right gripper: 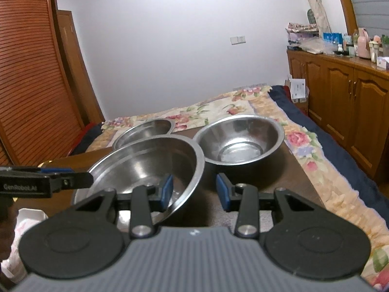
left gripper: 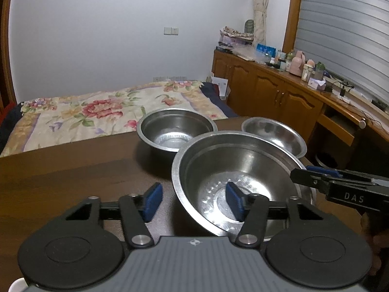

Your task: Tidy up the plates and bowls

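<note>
Both grippers, left [left gripper: 193, 203] and right [right gripper: 194, 192], straddle, apparently ungripped, the large stiff, slippery stainless-steel bowl [left gripper: 233, 170]'s thin rim, the natural handhold.

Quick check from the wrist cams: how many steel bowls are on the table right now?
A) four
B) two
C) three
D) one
C: both wrist views show three, the large near bowl with the fingers straddling its rim, a deep bowl behind it, and a smaller bowl beside that, all on the brown table.
</note>
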Demonstrator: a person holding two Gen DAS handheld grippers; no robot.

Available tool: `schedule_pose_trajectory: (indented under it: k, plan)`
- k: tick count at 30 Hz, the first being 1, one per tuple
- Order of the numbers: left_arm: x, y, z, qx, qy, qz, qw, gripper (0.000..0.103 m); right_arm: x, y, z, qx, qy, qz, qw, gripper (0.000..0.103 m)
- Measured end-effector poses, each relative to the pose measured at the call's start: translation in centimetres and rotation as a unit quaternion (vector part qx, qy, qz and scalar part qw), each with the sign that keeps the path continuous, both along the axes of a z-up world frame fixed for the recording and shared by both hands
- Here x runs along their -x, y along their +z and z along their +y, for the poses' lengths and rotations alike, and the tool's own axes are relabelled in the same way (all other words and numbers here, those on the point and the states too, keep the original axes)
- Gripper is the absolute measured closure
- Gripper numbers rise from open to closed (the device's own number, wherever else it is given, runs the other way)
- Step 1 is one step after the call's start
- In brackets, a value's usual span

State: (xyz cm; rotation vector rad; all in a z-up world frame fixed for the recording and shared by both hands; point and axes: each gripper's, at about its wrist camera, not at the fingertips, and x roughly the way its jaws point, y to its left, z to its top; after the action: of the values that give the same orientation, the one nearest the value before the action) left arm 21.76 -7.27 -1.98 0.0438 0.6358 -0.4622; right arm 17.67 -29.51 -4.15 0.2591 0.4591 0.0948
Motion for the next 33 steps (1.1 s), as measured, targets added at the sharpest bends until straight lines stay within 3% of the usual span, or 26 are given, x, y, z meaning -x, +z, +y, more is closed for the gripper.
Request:
schedule_pose_trajectory:
  k: [12,16,17,23,33]
  plan:
    - [-0.5,-0.7,0.0,0.001,0.003,0.019,0.9998,0.066,-0.7,-0.5,0.3,-0.029,0.018,0.015,0.999,0.065]
    - [-0.6,-0.9,-0.1,0.001,0.001,0.025,0.9997,0.077,-1.1,-0.5,0.1,-0.036,0.02,0.019,0.999,0.073]
    - [-0.6,-1.0,0.0,0.001,0.0,0.028,0.9996,0.077,-1.2,-0.6,0.0,-0.041,0.022,0.019,0.999,0.078]
    - [-0.1,-0.7,0.6,0.01,-0.005,0.036,0.9993,0.078,-0.9,-0.4,0.0,-0.042,0.034,0.021,0.998,0.08]
    - [2.2,0.8,1.1,0.006,-0.018,0.008,0.9998,0.077,1.5,0.8,0.2,-0.06,0.038,0.004,0.997,0.079]
